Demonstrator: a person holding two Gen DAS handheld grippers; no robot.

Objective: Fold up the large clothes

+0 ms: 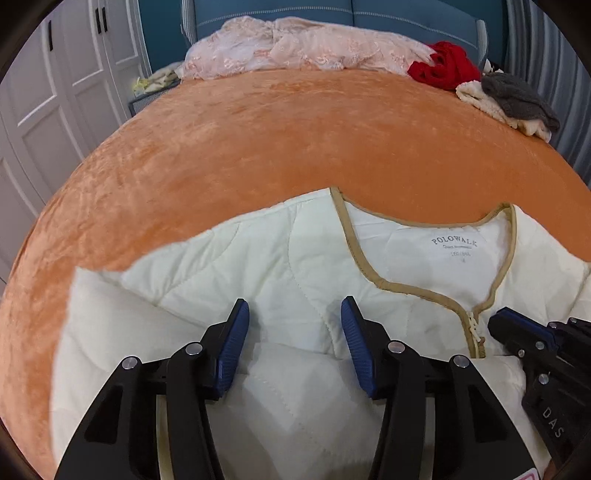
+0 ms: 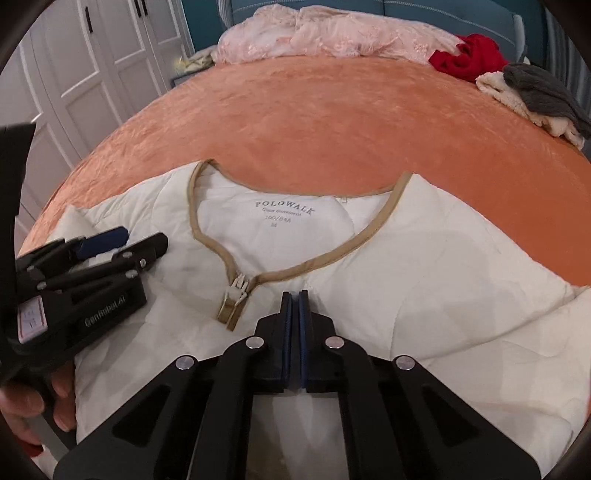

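The cream quilted jacket (image 2: 424,266) lies flat at the near edge of the orange bed (image 1: 258,147), collar toward the headboard, its length running away from both claws: left gripper (image 1: 293,343) spread empty over one shoulder, right gripper (image 2: 294,332) pressed together just beside the zip.

An orange bedspread (image 1: 258,147) covers the bed. Along its far edge lies a heap of pink lace fabric (image 1: 295,48). Touching the heap's right end is a red garment (image 1: 443,68). At the far right corner a grey knit (image 1: 517,98) rests on a cream fleece (image 1: 480,99). Behind stands a blue headboard (image 1: 351,14); white wardrobe doors (image 1: 55,85) line the left.
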